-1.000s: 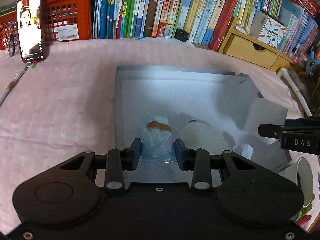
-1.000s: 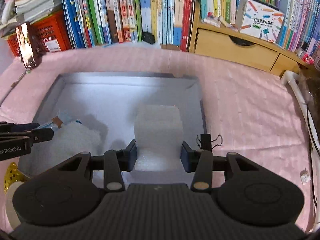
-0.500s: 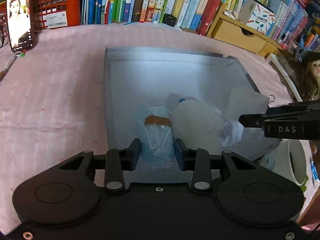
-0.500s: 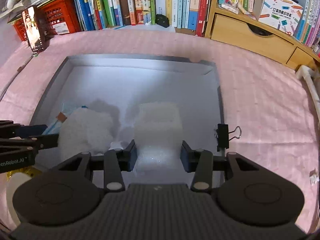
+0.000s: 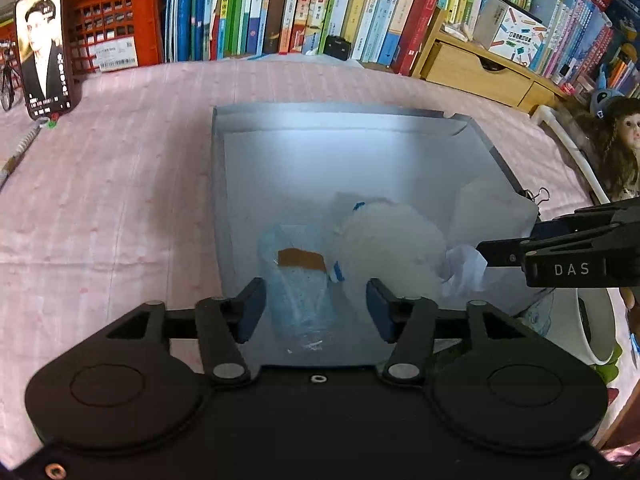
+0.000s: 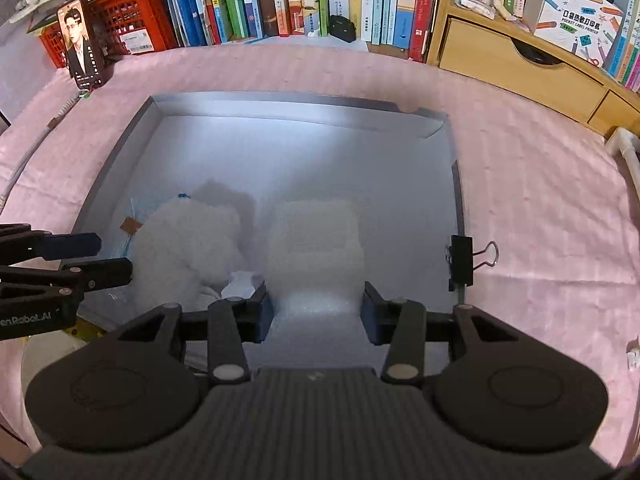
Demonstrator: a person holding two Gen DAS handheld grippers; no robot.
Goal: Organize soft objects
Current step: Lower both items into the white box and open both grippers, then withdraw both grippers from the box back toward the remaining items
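Observation:
A shallow grey box (image 5: 216, 184) lies on the pink cloth. My left gripper (image 5: 316, 308) hangs over its near left corner, jaws opening. A clear plastic packet (image 5: 300, 284) with an orange label lies between the fingers with gaps on both sides. A white fluffy thing (image 5: 392, 248) rests beside it. My right gripper (image 6: 316, 304) is over the box's near right part, jaws opening around a white foam block (image 6: 316, 240) that sits on the box floor. The pads stand just off its sides. Each gripper also shows in the other's view, left gripper (image 6: 116, 258) and right gripper (image 5: 504, 240).
A black binder clip (image 6: 464, 260) grips the box's right rim. Crumpled white paper (image 6: 240, 284) lies between fluffy thing and foam. A phone (image 5: 44, 48), red crate, row of books and wooden drawers (image 6: 520, 56) line the back. A doll (image 5: 616, 144) and white cup (image 5: 596, 328) stand right.
My left jaws have spread apart and let go of the clear packet. The right jaws have widened a little around the foam block. Neither hand has shifted much.

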